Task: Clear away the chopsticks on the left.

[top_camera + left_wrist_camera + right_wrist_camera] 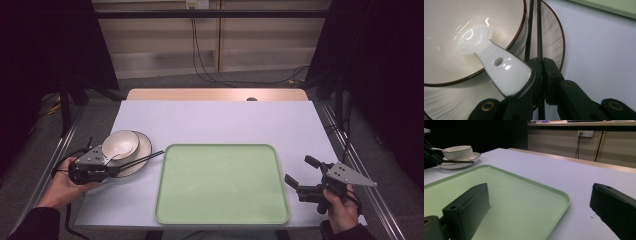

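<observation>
Resting on a plate (142, 150) at the counter's (210, 120) near left, a bowl (120, 143) holds a white spoon (491, 58). The left hand-held gripper (117, 167) clamps black chopsticks (145, 159), long axis pointing right toward the empty green tray (222, 182). The right hand-held gripper (298, 175) stands open, near right.
</observation>
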Motion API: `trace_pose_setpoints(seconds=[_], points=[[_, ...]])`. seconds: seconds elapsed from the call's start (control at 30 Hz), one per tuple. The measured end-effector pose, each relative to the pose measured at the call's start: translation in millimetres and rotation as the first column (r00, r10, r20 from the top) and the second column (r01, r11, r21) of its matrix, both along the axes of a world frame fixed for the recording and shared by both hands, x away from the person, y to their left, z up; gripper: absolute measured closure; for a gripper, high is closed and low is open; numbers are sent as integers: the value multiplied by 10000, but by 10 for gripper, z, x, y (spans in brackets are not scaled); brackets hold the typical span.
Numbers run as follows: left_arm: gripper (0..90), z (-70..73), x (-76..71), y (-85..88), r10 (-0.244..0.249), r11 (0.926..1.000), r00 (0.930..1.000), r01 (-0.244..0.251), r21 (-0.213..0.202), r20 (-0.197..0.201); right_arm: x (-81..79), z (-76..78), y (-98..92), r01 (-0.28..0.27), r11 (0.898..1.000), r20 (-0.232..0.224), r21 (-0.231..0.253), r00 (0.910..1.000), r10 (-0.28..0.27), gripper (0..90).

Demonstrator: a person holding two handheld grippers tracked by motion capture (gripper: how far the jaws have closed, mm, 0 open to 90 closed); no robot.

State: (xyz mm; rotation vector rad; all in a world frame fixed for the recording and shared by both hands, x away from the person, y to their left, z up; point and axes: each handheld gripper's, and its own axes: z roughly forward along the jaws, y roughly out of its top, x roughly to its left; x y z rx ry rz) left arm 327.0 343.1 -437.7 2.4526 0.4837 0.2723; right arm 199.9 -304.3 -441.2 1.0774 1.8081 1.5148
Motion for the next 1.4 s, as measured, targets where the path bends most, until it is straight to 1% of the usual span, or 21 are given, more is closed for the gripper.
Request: trace_pose_setpoints(seconds=[0.1,0.23,0.27,0.33,0.4,0.43,0.57,0.6,0.67,0.83,0.87,0.9,0.93,1.0,1.03,1.07,1.1,1.17,1.3,1.33,1.4], points=[[860,2,-4,6,79,9998,9999,-82,-207,-109,2,-1,-1,-5,10000,-7,-16,10000,5,20],[861,21,-40,7,458,9976,9987,-469,-501,-217,3,-1,-3,22,10000,-8,48,10000,-22,20],[861,36,-44,17,400,9976,9988,-415,-561,-286,5,-2,-8,9,10000,29,-36,10000,-9,20],[862,49,-71,24,644,9942,9971,-677,-837,-408,6,-3,-14,-35,9999,97,-104,9999,36,20],[861,77,-106,41,781,9934,9963,-809,-816,-365,6,-3,-13,-33,9999,97,-99,9999,34,20],[862,66,-118,41,877,9904,9955,-910,-1041,-353,8,-3,-13,-7,9999,104,-123,9999,8,20],[862,101,-170,56,1189,9833,9919,-1240,-1329,-454,4,-1,-8,-69,10000,73,-57,9999,69,20],[861,114,-180,58,1253,9830,9909,-1308,-1285,-501,1,1,-10,-112,9999,43,-52,9999,113,20],[862,124,-204,55,1412,9784,9885,-1476,-1448,-541,3,1,-12,-122,9999,74,-70,9999,123,20],[862,145,-278,50,2085,9617,9751,-2184,-1655,-755,3,4,-3,-80,9999,88,65,9999,79,20],[862,153,-295,42,2225,9587,9727,-2306,-1664,-660,5,4,-4,-74,10000,115,66,9999,74,20],[862,166,-314,33,2281,9583,9710,-2369,-1596,-716,4,5,-3,-111,9999,98,94,9999,110,20],[862,163,-336,15,2301,9540,9697,-2413,-1778,-817,4,5,-3,-111,9999,98,94,9999,110,20],[862,184,-381,-19,2341,9547,9694,-2435,-1711,-733,1,6,-5,-133,9999,94,85,9999,132,20],[863,188,-406,-39,2396,9514,9679,-2495,-1803,-752,2,6,-5,-154,9998,113,87,9998,153,20],[862,188,-435,-60,2565,9439,9632,-2675,-1937,-804,5,5,-5,-144,9999,139,72,9998,143,20],[862,196,-459,-71,2598,9434,9626,-2701,-1922,-775,5,5,-5,-144,9999,139,72,9998,143,20],[862,209,-515,-86,2875,9303,9545,-2978,-2140,-788,7,5,-5,-147,9999,127,83,9998,146,20],[862,253,-682,-152,3067,9153,9490,-3152,-2507,-735,7,6,-5,-137,9999,128,74,9998,136,20],[862,258,-719,-175,3068,9180,9493,-3142,-2422,-685,7,6,-5,-121,9999,129,76,9998,120,20],[862,264,-785,-234,3227,9121,9432,-3321,-2403,-788,7,6,-4,-116,9999,156,74,9998,115,20]])
